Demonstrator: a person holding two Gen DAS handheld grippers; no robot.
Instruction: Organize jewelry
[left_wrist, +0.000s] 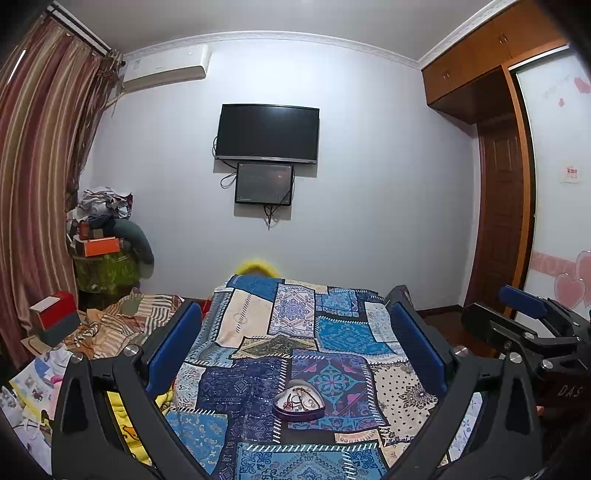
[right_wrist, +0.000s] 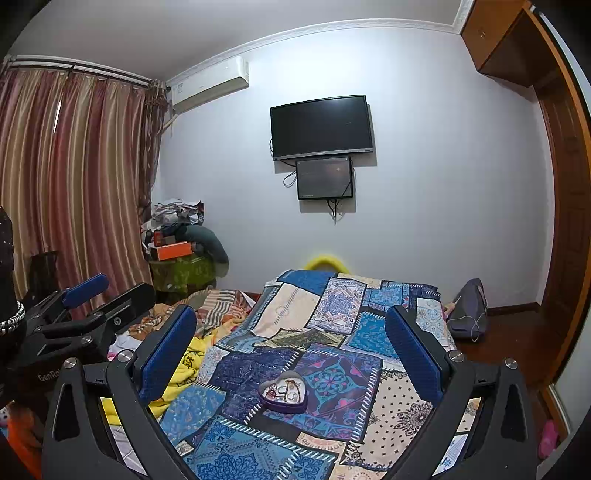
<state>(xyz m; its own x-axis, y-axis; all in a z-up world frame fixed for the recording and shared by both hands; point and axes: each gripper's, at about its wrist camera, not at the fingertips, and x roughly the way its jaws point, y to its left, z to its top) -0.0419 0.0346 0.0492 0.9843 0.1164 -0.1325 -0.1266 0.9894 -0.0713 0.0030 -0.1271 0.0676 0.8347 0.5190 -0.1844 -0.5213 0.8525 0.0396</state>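
A heart-shaped purple box (left_wrist: 298, 404) with several pieces of jewelry in it sits on the blue patchwork bedspread (left_wrist: 332, 332). It also shows in the right wrist view (right_wrist: 283, 396). My left gripper (left_wrist: 295, 332) is open and empty, held above the bed with the box between and below its fingers. My right gripper (right_wrist: 290, 339) is open and empty, also above the bed behind the box. The right gripper shows at the right edge of the left wrist view (left_wrist: 524, 314), and the left gripper at the left edge of the right wrist view (right_wrist: 88, 299).
A striped blanket (left_wrist: 125, 321) and yellow cloth (right_wrist: 184, 373) lie left of the bedspread. Boxes (left_wrist: 55, 317) and a clutter pile (left_wrist: 103, 240) stand by the curtain. A grey bag (right_wrist: 469, 310) lies on the floor at right. Wardrobe (left_wrist: 498, 184) at right.
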